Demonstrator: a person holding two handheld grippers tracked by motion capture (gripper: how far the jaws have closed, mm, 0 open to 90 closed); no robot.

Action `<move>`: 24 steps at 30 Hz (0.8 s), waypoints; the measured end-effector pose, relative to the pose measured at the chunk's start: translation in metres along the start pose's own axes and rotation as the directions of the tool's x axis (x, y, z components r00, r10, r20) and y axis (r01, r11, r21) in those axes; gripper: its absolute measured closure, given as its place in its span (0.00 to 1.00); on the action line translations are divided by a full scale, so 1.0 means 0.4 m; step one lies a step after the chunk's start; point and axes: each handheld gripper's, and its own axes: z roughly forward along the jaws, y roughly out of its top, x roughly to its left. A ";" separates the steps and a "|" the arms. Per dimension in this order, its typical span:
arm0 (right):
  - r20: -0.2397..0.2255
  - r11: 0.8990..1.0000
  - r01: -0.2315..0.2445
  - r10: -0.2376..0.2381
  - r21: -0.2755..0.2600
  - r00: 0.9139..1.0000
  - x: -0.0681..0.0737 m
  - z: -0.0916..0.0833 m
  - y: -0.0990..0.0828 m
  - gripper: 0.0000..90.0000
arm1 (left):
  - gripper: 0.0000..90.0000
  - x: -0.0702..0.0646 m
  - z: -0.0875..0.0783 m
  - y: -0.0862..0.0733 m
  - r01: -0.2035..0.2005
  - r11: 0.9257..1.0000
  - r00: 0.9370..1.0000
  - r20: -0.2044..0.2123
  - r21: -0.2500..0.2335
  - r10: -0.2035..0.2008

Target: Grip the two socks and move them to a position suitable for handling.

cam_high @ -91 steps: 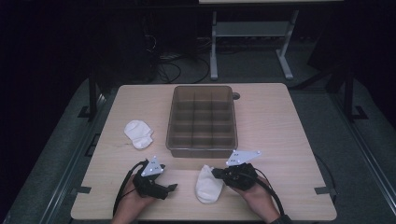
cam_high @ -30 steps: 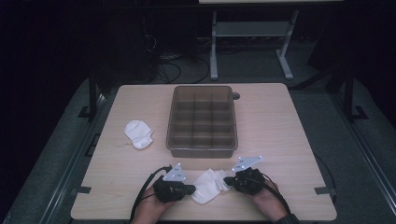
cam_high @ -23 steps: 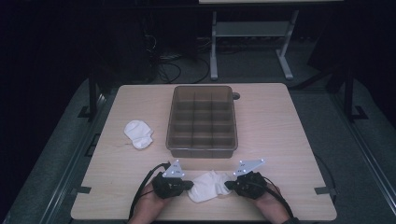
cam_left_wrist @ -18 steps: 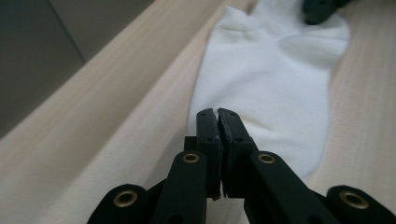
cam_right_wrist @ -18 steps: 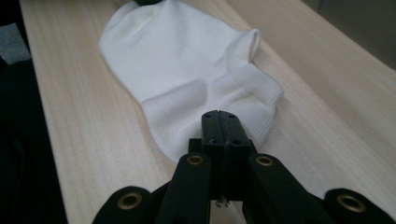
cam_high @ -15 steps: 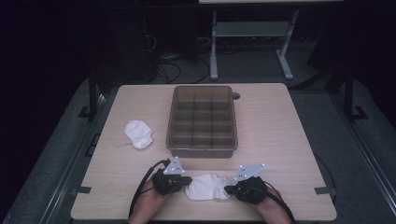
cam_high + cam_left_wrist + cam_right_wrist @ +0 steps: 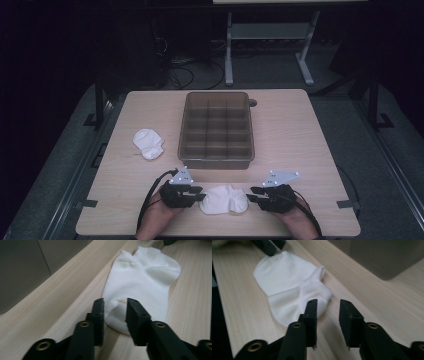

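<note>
A white sock (image 7: 224, 199) lies flat near the table's front edge, stretched sideways between my two grippers. My left gripper (image 7: 201, 197) sits at its left end. In the left gripper view its jaws (image 7: 115, 302) have just been opening and stand apart, and the sock's (image 7: 142, 282) rounded end lies loose between them. My right gripper (image 7: 251, 195) is at the sock's right end. Its jaws (image 7: 328, 303) have also just been opening, with bare table between them and the sock (image 7: 289, 282) just to their left.
A second white sock (image 7: 147, 143) lies bunched on the left part of the table. A brown tray (image 7: 216, 162) with several compartments stands just behind the grippers. Its wall (image 7: 25, 270) (image 7: 382, 255) rises close by. The table's front edge is just under the hands.
Both grippers held the sock's ends and drew it out sideways. Now both have opened and let go, and the sock rests flat on the table.
</note>
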 end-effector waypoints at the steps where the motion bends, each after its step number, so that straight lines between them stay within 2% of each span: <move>1: 0.018 1.000 0.000 0.000 -0.007 1.000 -0.006 -0.004 -0.004 0.66 | 0.70 0.000 -0.004 -0.001 0.002 1.000 1.000 0.000 -0.005 -0.002; 6: 0.088 1.000 -0.019 0.021 -0.015 0.996 -0.032 -0.023 -0.026 0.51 | 0.56 0.003 -0.025 -0.008 0.010 1.000 1.000 -0.006 -0.014 -0.010; 9: 0.140 0.999 -0.034 0.035 -0.009 0.990 -0.049 -0.034 -0.042 0.41 | 0.50 0.006 -0.039 -0.013 0.007 1.000 1.000 -0.013 -0.015 -0.007; 12: 0.185 0.998 -0.065 0.065 -0.007 0.981 -0.074 -0.046 -0.061 0.33 | 0.44 0.012 -0.054 -0.021 0.009 1.000 1.000 -0.028 -0.015 -0.009; 15: 0.237 0.995 -0.101 0.094 0.015 0.967 -0.098 -0.054 -0.084 0.26 | 0.37 0.020 -0.068 -0.027 0.011 1.000 0.999 -0.045 -0.020 -0.011; 17: 0.240 0.994 -0.109 0.103 0.013 0.965 -0.102 -0.055 -0.088 0.21 | 0.36 0.025 -0.077 -0.031 0.012 1.000 0.998 -0.058 -0.025 -0.013; 20: 0.261 0.992 -0.128 0.121 0.011 0.958 -0.115 -0.062 -0.100 0.16 | 0.31 0.035 -0.092 -0.038 0.014 0.999 0.996 -0.084 -0.031 -0.017; 22: 0.278 0.992 -0.125 0.119 0.003 0.953 -0.119 -0.065 -0.105 0.15 | 0.28 0.042 -0.103 -0.041 0.017 0.999 0.995 -0.101 -0.032 -0.020; 24: 0.277 0.992 -0.128 0.124 -0.006 0.953 -0.124 -0.067 -0.110 0.14 | 0.26 0.050 -0.112 -0.046 0.029 0.999 0.994 -0.108 -0.036 -0.033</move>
